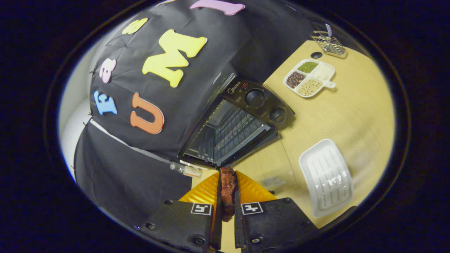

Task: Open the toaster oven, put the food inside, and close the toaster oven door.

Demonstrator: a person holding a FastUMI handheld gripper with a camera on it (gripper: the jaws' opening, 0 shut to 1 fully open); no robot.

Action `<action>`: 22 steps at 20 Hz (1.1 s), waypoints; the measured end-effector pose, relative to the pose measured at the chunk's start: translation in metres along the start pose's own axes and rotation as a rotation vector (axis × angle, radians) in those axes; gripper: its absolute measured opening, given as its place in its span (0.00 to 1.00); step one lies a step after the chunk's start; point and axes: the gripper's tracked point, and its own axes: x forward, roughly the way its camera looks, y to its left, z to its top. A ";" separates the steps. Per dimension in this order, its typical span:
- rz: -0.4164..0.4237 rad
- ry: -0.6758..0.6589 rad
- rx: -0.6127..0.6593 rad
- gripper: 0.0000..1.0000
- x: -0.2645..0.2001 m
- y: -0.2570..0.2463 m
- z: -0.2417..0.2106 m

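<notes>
A black toaster oven (242, 116) stands on the wooden table just ahead of the fingers, its glass door (267, 165) swung down open and its wire rack (228, 135) showing inside. My gripper (227, 175) is shut on a reddish-brown piece of food (227, 189), pinched upright between both fingers. The food's top end is a short way in front of the open oven mouth, over the lowered door. The view is tilted.
A white ribbed tray (327, 177) lies on the table to the right of the fingers. Beyond the oven sit a divided white dish of beans and grains (309, 78) and a wire rack basket (328, 44). A small bottle (186, 169) lies by the oven's left corner.
</notes>
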 end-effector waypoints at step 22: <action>-0.138 -0.428 0.268 0.21 0.200 0.005 0.046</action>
